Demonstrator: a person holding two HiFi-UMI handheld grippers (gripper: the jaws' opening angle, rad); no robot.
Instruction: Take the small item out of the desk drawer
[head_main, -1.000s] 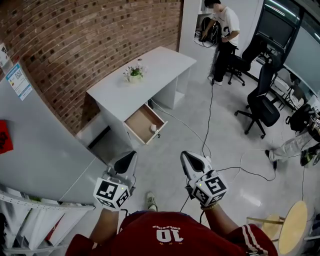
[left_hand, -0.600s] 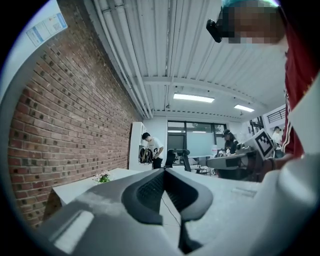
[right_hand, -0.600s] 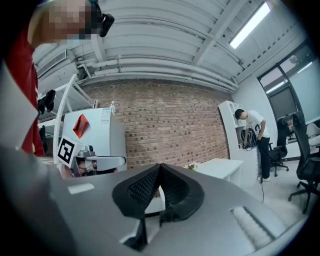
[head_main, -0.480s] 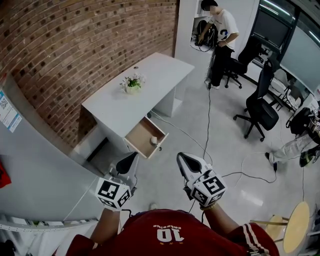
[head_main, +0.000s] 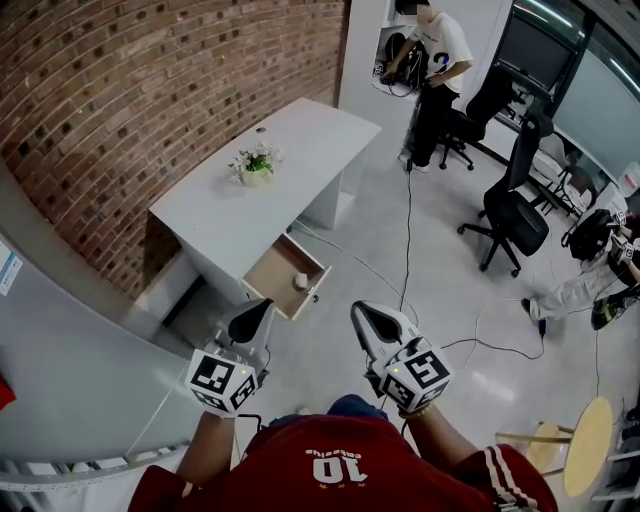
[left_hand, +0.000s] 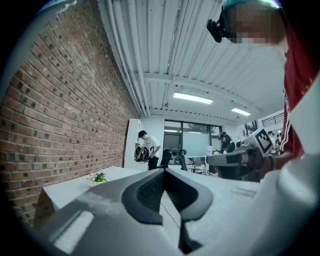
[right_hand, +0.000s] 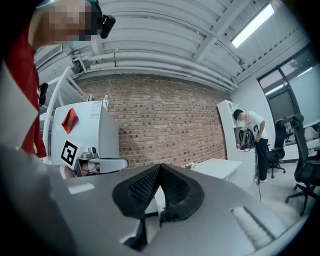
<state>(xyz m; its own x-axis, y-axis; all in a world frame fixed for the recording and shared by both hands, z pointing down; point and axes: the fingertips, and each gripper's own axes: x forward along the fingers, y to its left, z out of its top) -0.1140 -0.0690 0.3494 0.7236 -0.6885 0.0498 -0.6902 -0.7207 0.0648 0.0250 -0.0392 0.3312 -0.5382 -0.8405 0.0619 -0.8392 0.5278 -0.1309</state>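
Observation:
A white desk (head_main: 230, 195) stands against the brick wall, its wooden drawer (head_main: 277, 271) pulled open. A small white round item (head_main: 299, 281) lies in the drawer near its front. Both grippers hover well short of the desk, over the floor. My left gripper (head_main: 262, 305) is shut and empty, its tip pointing at the drawer. My right gripper (head_main: 358, 309) is shut and empty too, to the right of the drawer. In the left gripper view the black pads (left_hand: 150, 189) meet at the tip; in the right gripper view the pads (right_hand: 145, 187) also touch.
A small potted plant (head_main: 256, 164) sits on the desk top. A cable (head_main: 405, 250) runs over the floor past the desk. A person (head_main: 430, 60) stands at the back by a white pillar. Black office chairs (head_main: 512, 215) and a round wooden stool (head_main: 585, 446) are to the right.
The view has drifted closer to the desk, so the drawer now lies nearer my left gripper's tip. Both grippers stay shut and keep their spacing.

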